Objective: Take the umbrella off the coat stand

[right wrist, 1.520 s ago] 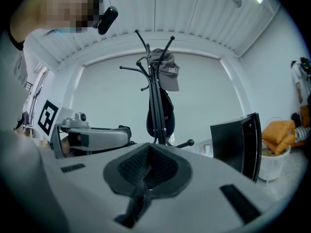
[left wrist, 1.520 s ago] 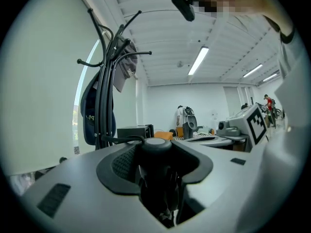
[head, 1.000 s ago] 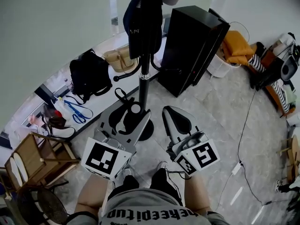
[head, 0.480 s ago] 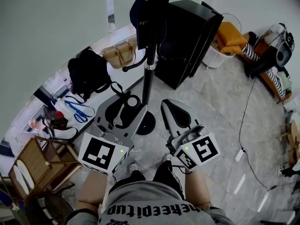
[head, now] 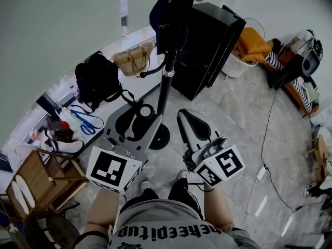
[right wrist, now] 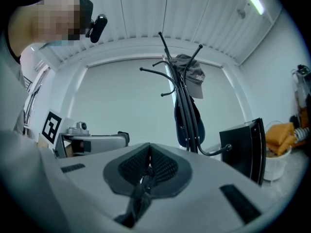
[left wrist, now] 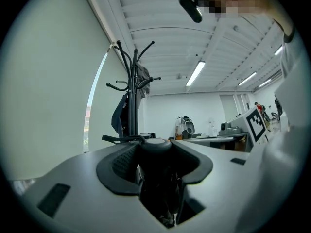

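The black coat stand (head: 165, 87) rises from a round base on the floor straight ahead of me. A dark blue folded umbrella (head: 167, 19) hangs high along its pole, also in the right gripper view as the umbrella (right wrist: 187, 123) and in the left gripper view as the umbrella (left wrist: 119, 118). A grey cap (right wrist: 194, 76) hangs on an upper hook. My left gripper (head: 142, 113) stands open short of the pole, holding nothing. My right gripper (head: 187, 119) is shut and empty, beside the base. Both point level at the coat stand (right wrist: 177, 89) without touching it.
A black cabinet (head: 207, 45) stands just right of the stand. A black bag (head: 96, 82) and a tan handbag (head: 132, 60) lie by the wall at left. A wooden chair (head: 36, 178) is near left. A cable (head: 270, 139) runs over the floor at right.
Both grippers have edged a little closer to the stand's base. The stand's top has slid right in the head view. Neither gripper's jaws have changed.
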